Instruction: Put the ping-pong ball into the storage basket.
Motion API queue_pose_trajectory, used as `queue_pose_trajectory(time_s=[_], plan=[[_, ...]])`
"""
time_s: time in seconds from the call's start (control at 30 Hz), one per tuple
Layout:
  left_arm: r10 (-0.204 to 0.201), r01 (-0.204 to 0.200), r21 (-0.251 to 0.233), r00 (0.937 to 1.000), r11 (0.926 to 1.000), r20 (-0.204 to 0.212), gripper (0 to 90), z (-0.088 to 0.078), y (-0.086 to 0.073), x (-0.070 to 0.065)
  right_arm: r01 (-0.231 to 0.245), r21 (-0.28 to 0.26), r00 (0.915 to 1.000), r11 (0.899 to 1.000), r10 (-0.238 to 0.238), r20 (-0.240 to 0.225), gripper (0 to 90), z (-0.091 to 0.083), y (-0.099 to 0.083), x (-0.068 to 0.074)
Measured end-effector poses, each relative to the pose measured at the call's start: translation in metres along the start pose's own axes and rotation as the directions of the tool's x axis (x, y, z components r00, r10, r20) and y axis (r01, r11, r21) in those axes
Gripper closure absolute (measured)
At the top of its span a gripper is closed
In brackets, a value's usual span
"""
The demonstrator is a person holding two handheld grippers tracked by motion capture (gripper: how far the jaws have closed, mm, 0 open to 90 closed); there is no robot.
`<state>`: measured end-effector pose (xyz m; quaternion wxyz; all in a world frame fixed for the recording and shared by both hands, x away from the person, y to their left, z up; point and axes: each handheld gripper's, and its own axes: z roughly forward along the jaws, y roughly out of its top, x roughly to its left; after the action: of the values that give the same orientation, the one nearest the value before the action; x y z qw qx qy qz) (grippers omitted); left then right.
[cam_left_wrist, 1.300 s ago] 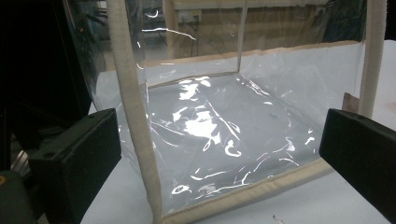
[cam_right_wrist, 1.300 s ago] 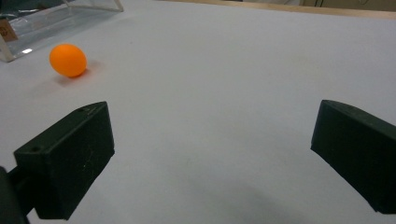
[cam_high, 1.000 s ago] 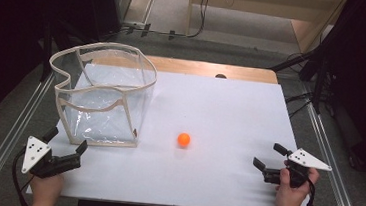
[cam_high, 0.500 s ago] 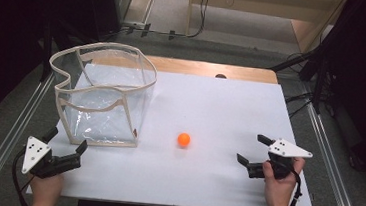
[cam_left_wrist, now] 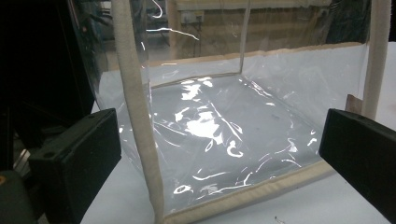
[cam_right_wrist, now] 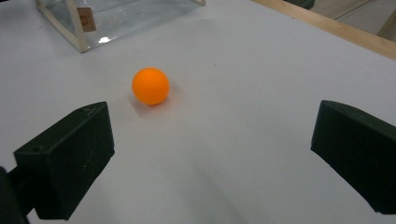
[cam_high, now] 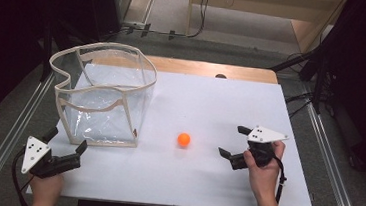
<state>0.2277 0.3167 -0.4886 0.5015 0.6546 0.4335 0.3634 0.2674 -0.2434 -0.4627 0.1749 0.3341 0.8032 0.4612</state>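
Right gripper (cam_high: 232, 141) low, agape toward ball (cam_high: 184, 139)

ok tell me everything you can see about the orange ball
The small orange ball is round, smooth and matte, plastic-looking like a table-tennis ball. It rests alone on the white tabletop, casting a faint shadow, right of the clear plastic bag with cream trim. Nothing else touches it. The right gripper faces it, jaws wide apart and short of it.
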Motion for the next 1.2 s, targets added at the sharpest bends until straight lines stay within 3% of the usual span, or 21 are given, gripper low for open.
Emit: queue_pose_trajectory(time_s=[0.53,1.2], plan=[[0.005,-0.005,-0.002,1.0000,1.0000,0.002,0.0,0.000,0.000,-0.001,0.045,0.074,0.9976,0.996,-0.041,-0.056,0.0,0.029,0.030,0.009],[0.004,-0.004,-0.003,1.0000,1.0000,0.003,0.0,0.000,0.000,0.000,0.096,0.145,0.9920,0.985,-0.082,-0.096,0.0,0.054,0.049,0.015]])
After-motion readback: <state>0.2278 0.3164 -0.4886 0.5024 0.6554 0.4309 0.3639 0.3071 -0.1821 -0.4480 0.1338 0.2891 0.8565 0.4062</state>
